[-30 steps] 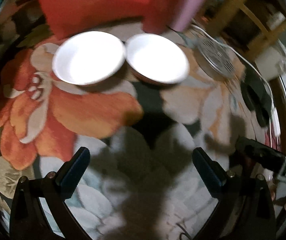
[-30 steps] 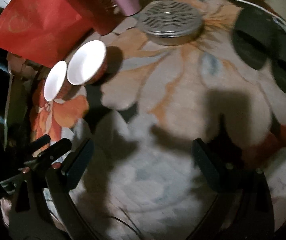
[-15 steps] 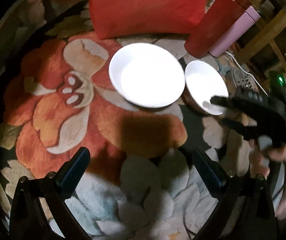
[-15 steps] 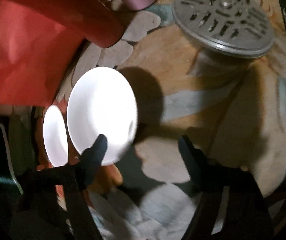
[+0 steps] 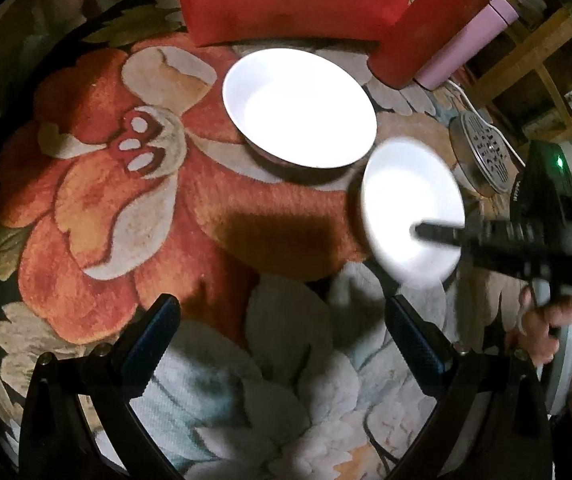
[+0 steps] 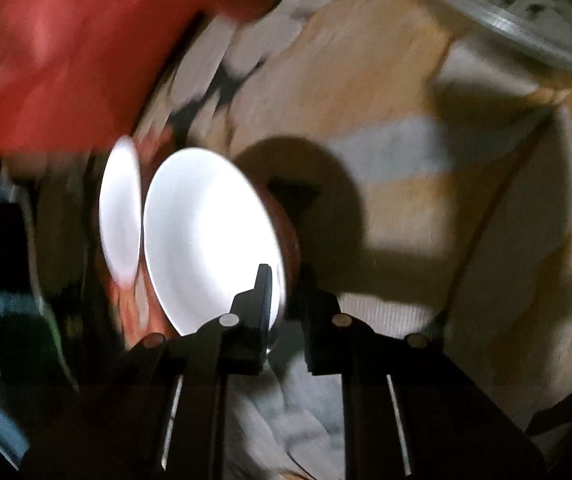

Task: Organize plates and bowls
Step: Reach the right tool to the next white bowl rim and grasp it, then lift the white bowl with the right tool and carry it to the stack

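Since the earlier frames the right tool (image 6: 282, 300) had swung down to the nearer bowl (image 6: 206, 240) and its jaws had just been closing, so that they now clenched that bowl's rim, one finger inside on the white glaze and the other outside against the reddish wall.

Underneath everything lay a thick pile rug (image 5: 98, 208) with a big orange flower and pale grey petals. At its far edge sat a soft red cushion (image 5: 294, 0), with a red cylinder (image 5: 418, 36) and a pink cylinder (image 5: 462, 48) leaning beside it. A round perforated metal lid (image 5: 482, 152) lay near the right edge.

The farther bowl (image 5: 298, 108), round, smooth and glossy white inside, rested on the rug just beside the gripped one, well ahead of the left tool (image 5: 282, 344). That tool hung released, its ribbed blue pads (image 5: 150, 336) wide apart with only carpet between them.
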A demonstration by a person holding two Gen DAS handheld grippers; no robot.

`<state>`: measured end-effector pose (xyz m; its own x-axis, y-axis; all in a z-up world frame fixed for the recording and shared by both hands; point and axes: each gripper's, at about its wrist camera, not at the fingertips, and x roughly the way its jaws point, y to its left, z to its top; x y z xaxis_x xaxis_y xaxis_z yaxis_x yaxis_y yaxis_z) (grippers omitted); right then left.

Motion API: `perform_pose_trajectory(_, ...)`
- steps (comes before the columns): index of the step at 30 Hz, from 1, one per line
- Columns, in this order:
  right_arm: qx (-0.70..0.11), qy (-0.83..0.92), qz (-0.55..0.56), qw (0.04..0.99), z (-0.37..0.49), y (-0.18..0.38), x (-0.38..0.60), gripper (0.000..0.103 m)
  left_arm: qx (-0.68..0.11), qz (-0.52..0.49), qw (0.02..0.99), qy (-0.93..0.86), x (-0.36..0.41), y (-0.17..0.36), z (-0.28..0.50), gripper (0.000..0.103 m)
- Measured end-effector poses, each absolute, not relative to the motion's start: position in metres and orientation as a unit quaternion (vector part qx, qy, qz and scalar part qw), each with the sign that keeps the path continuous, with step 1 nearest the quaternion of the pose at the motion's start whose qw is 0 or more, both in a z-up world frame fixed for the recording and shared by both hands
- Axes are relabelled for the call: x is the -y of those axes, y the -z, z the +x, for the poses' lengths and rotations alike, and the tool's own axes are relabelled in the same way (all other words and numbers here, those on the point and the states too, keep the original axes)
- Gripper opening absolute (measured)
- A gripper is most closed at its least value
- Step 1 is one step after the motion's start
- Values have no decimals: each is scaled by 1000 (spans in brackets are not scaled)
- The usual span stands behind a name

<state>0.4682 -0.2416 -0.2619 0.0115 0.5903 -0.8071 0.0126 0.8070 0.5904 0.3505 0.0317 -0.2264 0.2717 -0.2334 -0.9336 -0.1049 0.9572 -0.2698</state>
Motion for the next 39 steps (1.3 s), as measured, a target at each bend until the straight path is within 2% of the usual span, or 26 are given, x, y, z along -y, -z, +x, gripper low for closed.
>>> perform_pose_trajectory(6,-682,-307,110,654,446,256,219,13,-612,-130,777,67,-8,240,349,101)
perform_pose_trajectory(7,-678,-309,107,658,446,253,215,16,-612,-123,778,67,-3,241,349,100)
perform_pose_trajectory(8,-674,-307,110,664,444,250,214,16,-614,-111,779,66,4,245,349,96)
perform_pose_trajectory(9,-669,-301,110,670,443,247,213,16,-617,-102,777,66,9,249,350,87)
perform_pose_trajectory(12,-655,-277,94,696,434,239,211,16,-622,-92,774,69,19,258,354,79)
perform_pose_trajectory(13,-654,-269,94,701,430,238,214,16,-621,-88,775,70,22,259,356,74)
perform_pose_trajectory(15,-649,-250,94,712,417,238,217,16,-621,-84,776,75,28,260,359,48)
perform_pose_trajectory(17,-649,-232,87,719,411,244,218,16,-622,-77,776,74,34,262,363,44)
perform_pose_trajectory(18,-650,-229,87,720,414,247,218,16,-619,-78,778,77,35,261,364,32)
perform_pose_trajectory(20,-651,-222,96,719,415,248,225,13,-623,-91,771,92,38,261,367,15)
perform_pose_trajectory(28,-645,-208,113,727,397,236,231,12,-611,-84,780,106,47,237,350,15)
perform_pose_trajectory(39,-629,-183,105,748,352,186,263,13,-592,-55,792,135,94,182,317,15)
